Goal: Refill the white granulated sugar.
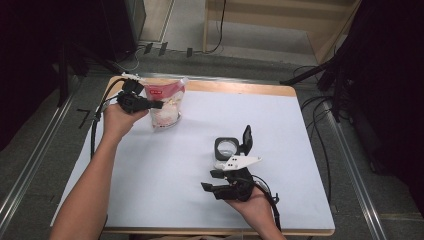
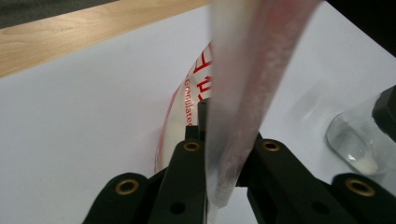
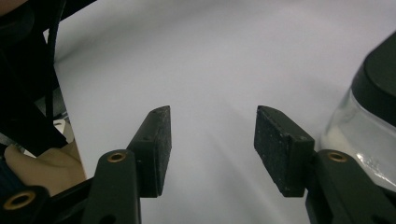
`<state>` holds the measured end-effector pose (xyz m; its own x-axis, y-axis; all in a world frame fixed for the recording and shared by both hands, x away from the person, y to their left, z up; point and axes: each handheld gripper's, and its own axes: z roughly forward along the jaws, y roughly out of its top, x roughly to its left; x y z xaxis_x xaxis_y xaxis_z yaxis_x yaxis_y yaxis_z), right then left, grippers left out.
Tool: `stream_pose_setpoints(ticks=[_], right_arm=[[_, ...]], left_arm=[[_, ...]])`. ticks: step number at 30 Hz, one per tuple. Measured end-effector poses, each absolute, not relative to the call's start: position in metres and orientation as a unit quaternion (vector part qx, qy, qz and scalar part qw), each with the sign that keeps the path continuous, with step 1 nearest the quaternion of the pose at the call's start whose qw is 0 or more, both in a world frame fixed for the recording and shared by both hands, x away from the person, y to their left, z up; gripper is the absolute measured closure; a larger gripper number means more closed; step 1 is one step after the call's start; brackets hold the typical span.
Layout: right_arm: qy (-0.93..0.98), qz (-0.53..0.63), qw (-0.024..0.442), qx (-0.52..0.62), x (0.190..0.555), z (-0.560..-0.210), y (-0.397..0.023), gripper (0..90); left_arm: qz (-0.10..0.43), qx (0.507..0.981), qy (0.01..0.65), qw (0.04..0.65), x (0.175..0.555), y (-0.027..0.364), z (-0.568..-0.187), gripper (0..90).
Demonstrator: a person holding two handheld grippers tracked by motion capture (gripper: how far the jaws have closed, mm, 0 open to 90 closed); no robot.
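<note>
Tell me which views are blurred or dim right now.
Left gripper view: the bag's pinched edge is a close blur, its red lettering sharper behind. Right gripper view: pads sharp, glass jar soft at the edge. High view: table evenly lit, surroundings dark.

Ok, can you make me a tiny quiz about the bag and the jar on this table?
1. True or false: the left gripper is shut on the bag.
2. What is between the right gripper fingers: A the jar, B nothing, C the bag?
3. What colour is the lid of the jar?

Key: 1 true; 2 B; 3 black.
</note>
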<state>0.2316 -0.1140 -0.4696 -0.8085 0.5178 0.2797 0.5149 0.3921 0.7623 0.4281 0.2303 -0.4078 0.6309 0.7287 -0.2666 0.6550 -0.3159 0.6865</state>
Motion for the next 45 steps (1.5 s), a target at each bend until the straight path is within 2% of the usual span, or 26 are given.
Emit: stream_pose_setpoints(ticks=[3,7,14,18,25,31,45], right_arm=[[0.834,0.462,0.000,0.301,0.232,-0.467,-0.108,46.7],[0.836,0.462,0.006,0.294,0.233,-0.463,-0.102,45.6],[0.831,0.467,-0.004,0.302,0.240,-0.462,-0.090,45.1],[0.830,0.473,-0.002,0.297,0.244,-0.459,-0.083,44.7],[0.833,0.474,0.007,0.285,0.246,-0.462,-0.071,44.6],[0.835,0.470,0.004,0.284,0.246,-0.467,-0.070,46.4],[0.839,0.470,0.010,0.274,0.242,-0.479,-0.061,47.3]], left_arm=[[0.034,0.797,0.447,0.404,0.428,0.230,-0.406,90.0],[0.044,0.799,0.439,0.408,0.423,0.229,-0.398,90.0],[0.020,0.794,0.424,0.435,0.412,0.231,-0.379,90.0],[0.024,0.806,0.411,0.425,0.403,0.226,-0.369,90.0],[-0.008,0.819,0.400,0.413,0.391,0.220,-0.363,90.0],[-0.015,0.821,0.396,0.412,0.378,0.217,-0.361,90.0],[-0.004,0.830,0.382,0.406,0.339,0.209,-0.339,90.0]])
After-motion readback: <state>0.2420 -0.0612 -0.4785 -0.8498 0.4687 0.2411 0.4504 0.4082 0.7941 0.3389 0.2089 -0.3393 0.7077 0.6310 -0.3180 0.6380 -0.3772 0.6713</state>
